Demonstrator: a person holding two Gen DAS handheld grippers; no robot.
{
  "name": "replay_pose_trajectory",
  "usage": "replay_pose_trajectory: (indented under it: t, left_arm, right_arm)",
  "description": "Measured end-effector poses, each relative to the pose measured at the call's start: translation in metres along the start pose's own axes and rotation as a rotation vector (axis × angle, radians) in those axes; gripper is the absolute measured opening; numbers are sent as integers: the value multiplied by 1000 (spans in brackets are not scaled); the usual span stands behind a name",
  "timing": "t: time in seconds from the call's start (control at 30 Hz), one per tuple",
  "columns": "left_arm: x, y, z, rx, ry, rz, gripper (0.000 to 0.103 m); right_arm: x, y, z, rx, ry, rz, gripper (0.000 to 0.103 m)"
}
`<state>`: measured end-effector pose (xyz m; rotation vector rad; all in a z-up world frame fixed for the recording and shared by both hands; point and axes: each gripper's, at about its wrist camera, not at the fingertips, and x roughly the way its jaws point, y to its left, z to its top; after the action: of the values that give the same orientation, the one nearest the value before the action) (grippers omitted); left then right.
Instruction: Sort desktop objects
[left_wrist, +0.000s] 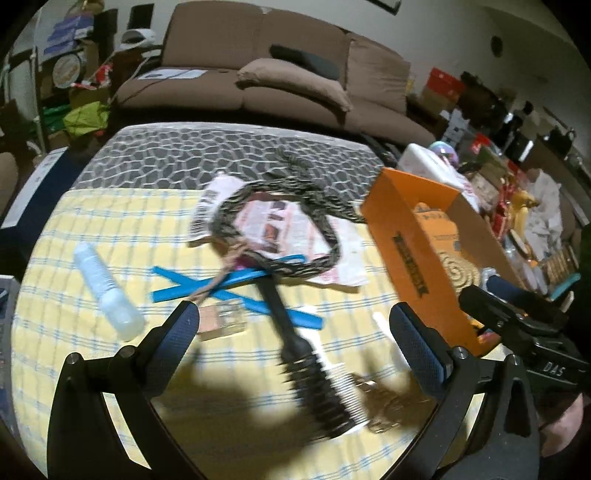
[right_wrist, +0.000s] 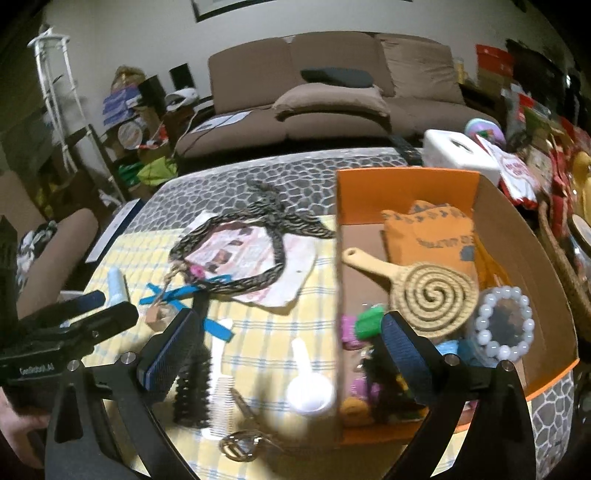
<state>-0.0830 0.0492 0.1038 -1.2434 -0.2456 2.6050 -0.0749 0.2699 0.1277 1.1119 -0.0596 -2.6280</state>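
- On the left wrist view, the left gripper (left_wrist: 295, 328) hangs above a table with a yellow checked cloth (left_wrist: 92, 221); its jaws stand wide apart and nothing is between the pads.
- Just beyond the fingers lies a black round hairbrush (left_wrist: 306, 362), its handle pointing to the far side, with a white comb (left_wrist: 345, 387) beside its bristles.
- Two blue strips (left_wrist: 236, 291) lie crossed near the middle, and a clear plastic bottle (left_wrist: 107, 291) lies on its side at the left.
- A braided dark cord (left_wrist: 280, 229) makes a loop on a printed paper (left_wrist: 343, 266) farther away.
- An orange box (left_wrist: 413, 266) stands at the right, and the right gripper (left_wrist: 517, 325) shows near it, at the right edge of this view.
- On the right wrist view, the right gripper (right_wrist: 291, 343) is released too, its jaws wide and empty, placed over the left wall of the orange box (right_wrist: 406, 184).
- Inside the box lie a woven spiral paddle (right_wrist: 428, 291), a ring of white beads (right_wrist: 504, 325), an orange bag (right_wrist: 432, 236) and small coloured things that are too blurred to name.
- A white scoop (right_wrist: 308, 391) lies on the cloth just left of the box, and gold scissors (right_wrist: 243, 439) lie at the near edge.
- The left gripper (right_wrist: 74, 321) shows at the left side.
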Motion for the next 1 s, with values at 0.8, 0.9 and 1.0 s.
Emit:
replay_pose_trajectory:
  t: [0.8, 0.9, 1.0]
  left_arm:
    - [-40, 43, -67, -20, -10, 152, 103]
    - [-40, 43, -77, -26, -4, 164, 103]
    - [-37, 44, -87, -38, 11, 172, 103]
  right_arm:
    - [-4, 55, -75, -70, 13, -46, 101]
    - [-6, 54, -87, -50, 6, -56, 101]
    - [-5, 51, -97, -26, 16, -62, 101]
